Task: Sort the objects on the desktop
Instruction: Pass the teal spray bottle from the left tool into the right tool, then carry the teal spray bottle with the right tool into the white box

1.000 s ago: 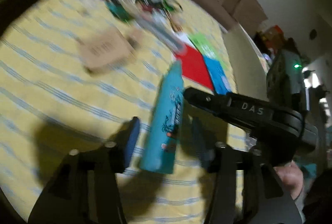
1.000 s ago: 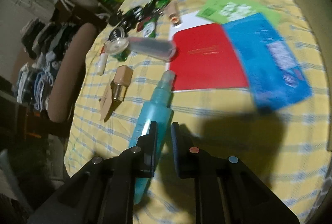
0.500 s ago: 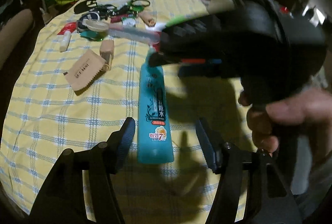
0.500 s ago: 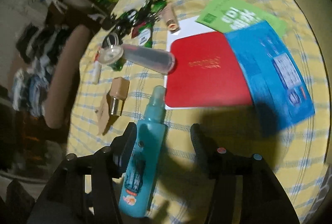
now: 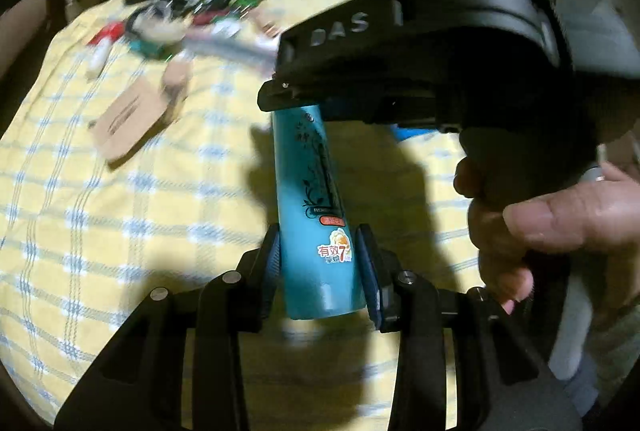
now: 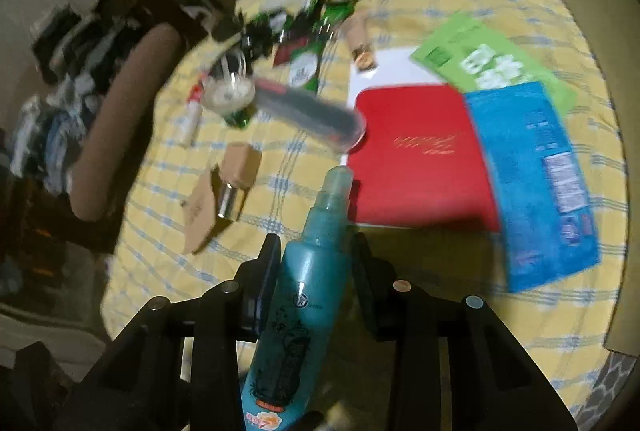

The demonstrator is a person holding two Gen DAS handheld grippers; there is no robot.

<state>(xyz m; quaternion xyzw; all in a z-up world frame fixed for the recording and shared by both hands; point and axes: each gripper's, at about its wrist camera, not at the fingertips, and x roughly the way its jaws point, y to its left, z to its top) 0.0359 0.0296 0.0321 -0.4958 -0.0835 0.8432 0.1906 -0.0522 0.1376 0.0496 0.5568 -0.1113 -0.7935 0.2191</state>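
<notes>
A teal spray bottle (image 5: 316,207) lies lengthwise on the yellow checked cloth. My left gripper (image 5: 320,263) is shut on its base end, pads against both sides. My right gripper (image 6: 316,267) is shut on the same bottle (image 6: 308,279) near its shoulder, with the cap pointing away. In the left wrist view the right gripper's black body (image 5: 420,63) and the hand holding it cover the bottle's top.
A red notebook (image 6: 420,155), a blue packet (image 6: 536,179) and a green packet (image 6: 484,67) lie to the right. A clear tube (image 6: 308,111), a brown card (image 6: 200,207), a small bottle (image 6: 236,175), scissors and keys (image 6: 316,15) lie beyond. A sofa stands behind.
Both grippers went from open around the bottle to shut on it. The right gripper moved down over the bottle's upper part.
</notes>
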